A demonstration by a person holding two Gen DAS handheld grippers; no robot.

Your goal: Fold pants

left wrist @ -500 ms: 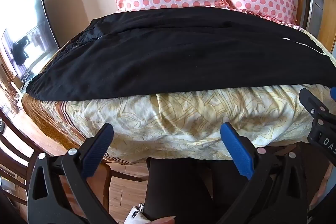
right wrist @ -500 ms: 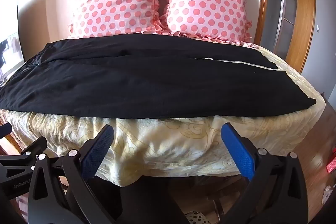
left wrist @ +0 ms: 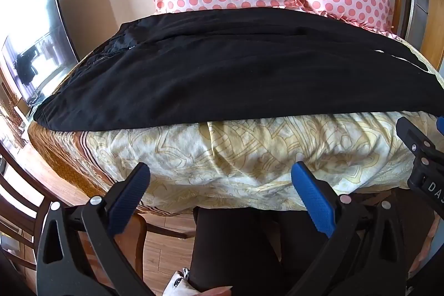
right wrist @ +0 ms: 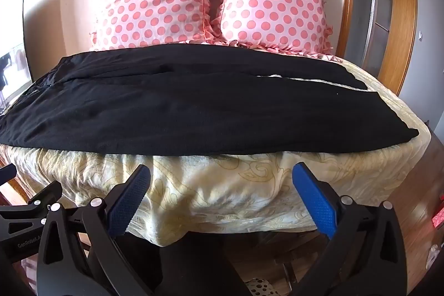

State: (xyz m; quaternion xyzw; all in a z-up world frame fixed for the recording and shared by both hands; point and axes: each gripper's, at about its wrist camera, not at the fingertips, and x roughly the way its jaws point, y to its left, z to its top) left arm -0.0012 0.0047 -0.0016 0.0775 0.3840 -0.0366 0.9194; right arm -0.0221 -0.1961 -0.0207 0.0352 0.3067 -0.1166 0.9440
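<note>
Both hand-held grippers [left wrist: 220, 196] [right wrist: 221, 196] slightly nearer pants [right wrist: 194, 107].

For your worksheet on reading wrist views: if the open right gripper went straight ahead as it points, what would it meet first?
Probably the yellow patterned bedcover draped over the bed's near edge; the black pants lie just above it, and the right gripper is open. Depth is unclear.

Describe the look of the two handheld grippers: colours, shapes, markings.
The left gripper and right gripper look alike: black plastic angular arms with triangular cut-outs and silver rivets, ending in blue pads textured with fine dimples. White lettering on the body reads "GenRobot.A", cut off at the frame edge. No cables or sleeves show.
</note>
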